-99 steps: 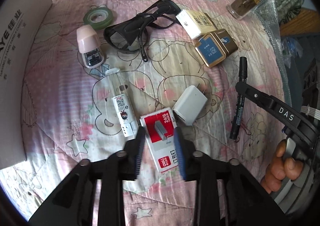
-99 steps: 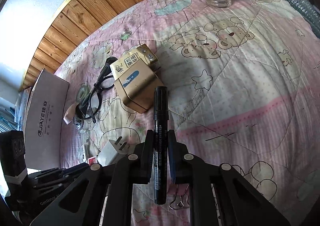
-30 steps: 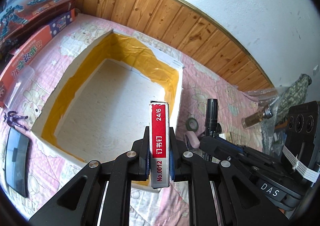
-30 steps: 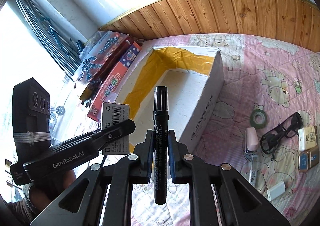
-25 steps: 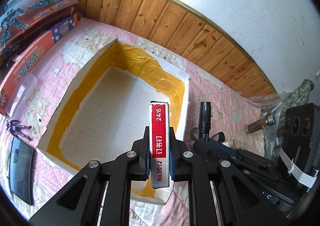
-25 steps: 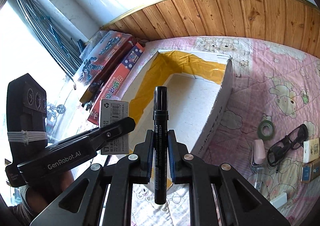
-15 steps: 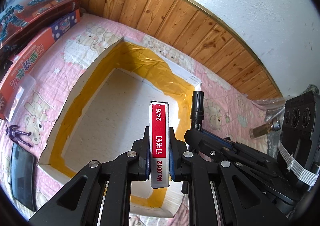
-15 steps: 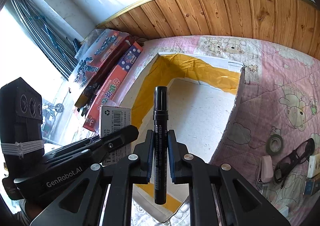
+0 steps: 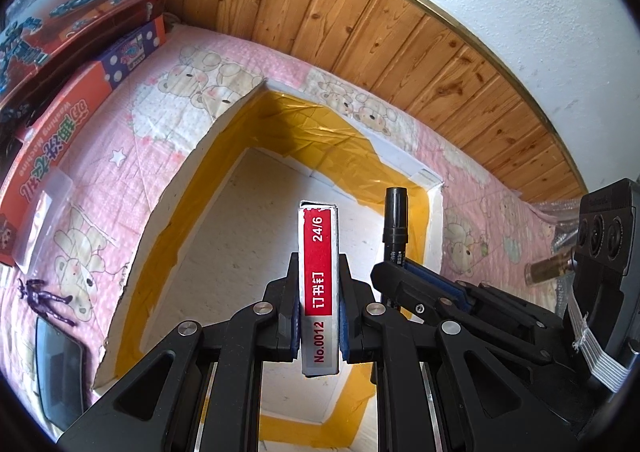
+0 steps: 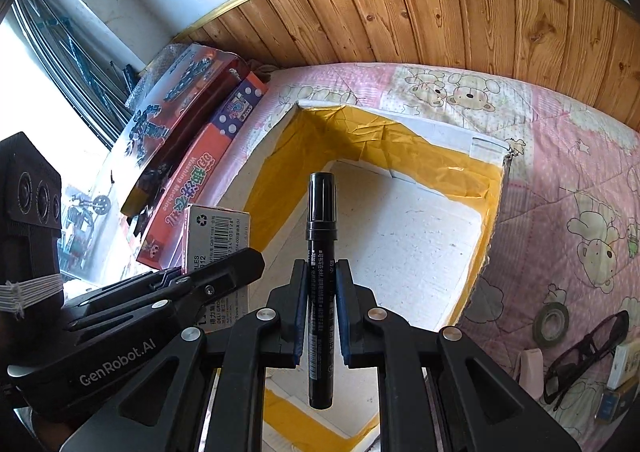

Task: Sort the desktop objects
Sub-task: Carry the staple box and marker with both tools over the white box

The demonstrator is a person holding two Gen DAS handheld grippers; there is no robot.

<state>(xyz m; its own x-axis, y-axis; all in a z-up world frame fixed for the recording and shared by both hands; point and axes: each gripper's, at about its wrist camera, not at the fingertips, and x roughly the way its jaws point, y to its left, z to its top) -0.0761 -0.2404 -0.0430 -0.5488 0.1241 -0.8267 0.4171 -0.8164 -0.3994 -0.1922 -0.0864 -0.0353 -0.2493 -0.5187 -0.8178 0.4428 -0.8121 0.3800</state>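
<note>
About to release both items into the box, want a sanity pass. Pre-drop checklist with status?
1. Left gripper shut on red-and-white staple box: ok.
2. Right gripper shut on black marker pen: ok.
3. Both items over the open white cardboard box with yellow tape lining: ok.
4. Box floor bare where visible: ok.
5. The two grippers apart, not touching: cannot tell.
6. Drop height above the floor: cannot tell.

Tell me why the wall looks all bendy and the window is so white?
Both wrist views use fisheye lenses, so the wood paneling curves and corners go black. In the right wrist view, daylight overexposes the window. The marker and staple box stay sharp.
</note>
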